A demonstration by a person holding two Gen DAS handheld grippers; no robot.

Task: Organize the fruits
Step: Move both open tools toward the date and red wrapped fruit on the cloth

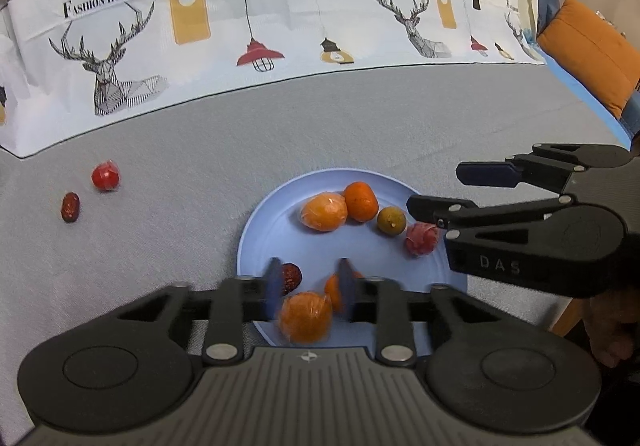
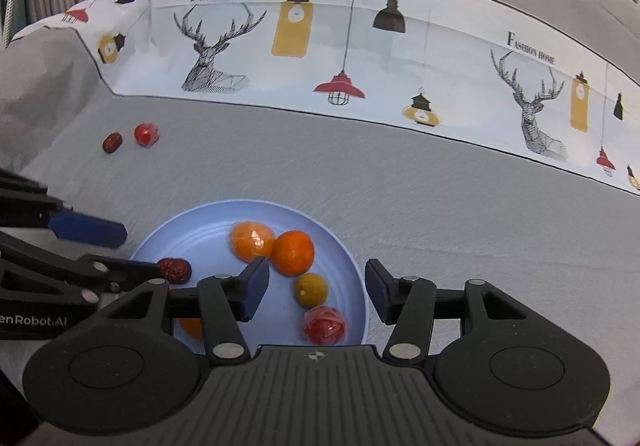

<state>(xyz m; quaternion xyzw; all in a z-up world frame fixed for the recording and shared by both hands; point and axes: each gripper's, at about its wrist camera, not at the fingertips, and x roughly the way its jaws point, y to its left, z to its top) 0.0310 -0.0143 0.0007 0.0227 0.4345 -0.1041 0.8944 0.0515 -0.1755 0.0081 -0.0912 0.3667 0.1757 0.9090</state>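
Observation:
A light blue plate (image 1: pixel 256 234) (image 2: pixel 200 221) lies on the grey cloth and holds oranges (image 1: pixel 362 201) (image 2: pixel 293 252), a yellow-green fruit (image 1: pixel 391 221) (image 2: pixel 311 289), a wrapped red fruit (image 1: pixel 421 239) (image 2: pixel 324 326) and a red date (image 1: pixel 291 277) (image 2: pixel 174 269). My left gripper (image 1: pixel 308 286) is open over the plate's near edge, with a wrapped orange (image 1: pixel 306 316) lying loose between its blurred fingers. My right gripper (image 2: pixel 316 294) is open above the plate's right side, over the red fruit. A wrapped red fruit (image 1: pixel 105 175) (image 2: pixel 146 134) and a date (image 1: pixel 70 206) (image 2: pixel 112 142) lie on the cloth, far left.
A white cloth band printed with deer and lamps (image 1: pixel 280 25) (image 2: pixel 360 57) runs across the back. An orange cushion (image 1: pixel 592 53) sits at the far right. The right gripper's body (image 1: pixel 540 238) reaches in over the plate's right edge.

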